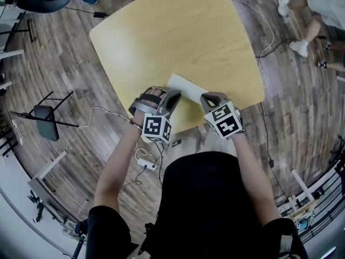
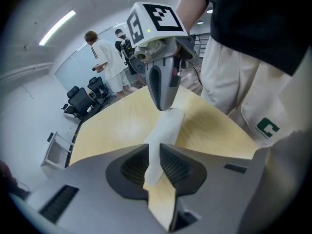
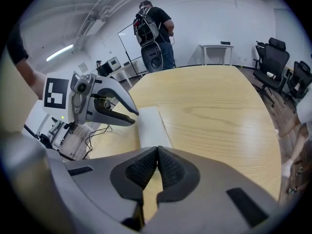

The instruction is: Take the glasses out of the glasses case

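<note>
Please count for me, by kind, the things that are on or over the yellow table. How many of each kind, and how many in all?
glasses case, white: 1
grippers, namely the left gripper and the right gripper: 2
Total: 3

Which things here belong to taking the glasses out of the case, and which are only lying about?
For the job:
white glasses case
left gripper, shut on the case
right gripper, jaws together at the case's other end
table under it

Lying about:
office chairs
floor cable
power strip
</note>
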Demonstrator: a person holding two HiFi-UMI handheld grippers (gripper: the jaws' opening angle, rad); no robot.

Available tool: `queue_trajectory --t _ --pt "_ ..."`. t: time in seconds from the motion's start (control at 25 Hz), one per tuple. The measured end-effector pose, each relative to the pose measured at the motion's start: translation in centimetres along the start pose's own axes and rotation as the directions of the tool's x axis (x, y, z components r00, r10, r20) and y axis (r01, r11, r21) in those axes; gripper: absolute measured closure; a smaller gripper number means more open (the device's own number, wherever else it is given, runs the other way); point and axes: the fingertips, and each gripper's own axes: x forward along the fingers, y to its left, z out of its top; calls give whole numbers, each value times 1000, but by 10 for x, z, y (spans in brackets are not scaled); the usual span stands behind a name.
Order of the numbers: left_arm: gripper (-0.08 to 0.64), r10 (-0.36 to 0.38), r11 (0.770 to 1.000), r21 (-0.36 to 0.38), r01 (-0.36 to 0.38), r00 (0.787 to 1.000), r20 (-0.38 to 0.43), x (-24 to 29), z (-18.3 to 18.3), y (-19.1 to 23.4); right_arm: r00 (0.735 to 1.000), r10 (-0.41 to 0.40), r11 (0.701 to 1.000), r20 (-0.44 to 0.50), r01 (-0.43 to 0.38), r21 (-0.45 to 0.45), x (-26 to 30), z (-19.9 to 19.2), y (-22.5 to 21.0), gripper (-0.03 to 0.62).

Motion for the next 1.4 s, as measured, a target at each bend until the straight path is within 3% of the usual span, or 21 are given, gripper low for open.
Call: queue_trajectory --t 0.08,0.2,0.32,0.56,0.88,0.96,1.08,1.28,1.4 --pt "411 -45 998 -45 46 999 15 1 7 1 1000 0 1000 -5 0 12 -4 -1 -1 575" --pt "368 -121 990 -70 121 993 9 6 13 3 1000 -4 999 -1 4 34 -10 -4 -5 575" --pt "296 -237 969 -84 234 971 -26 15 7 4 1000 -7 999 4 7 49 -13 -7 -10 575" --pt "273 -461 886 -104 451 881 -104 33 -10 1 1000 -6 997 4 6 71 -16 -13 -13 575" --pt "259 -600 800 -124 587 781 -174 50 -18 0 1000 4 996 9 -5 84 -17 -16 -19 575" --pt "258 -615 788 -120 603 766 -189 50 -18 0 1000 4 996 12 -5 85 -16 -14 -20 575" --pt "259 -588 806 -61 589 784 -200 50 -16 2 1000 1 996 20 -3 89 -13 -8 -22 575" --pt "262 -456 878 80 471 876 -155 43 -10 2 999 -10 994 37 6 109 -8 0 -26 575" --pt "264 -379 907 142 397 915 -137 40 -8 0 999 -9 994 31 6 105 -3 1 -25 575"
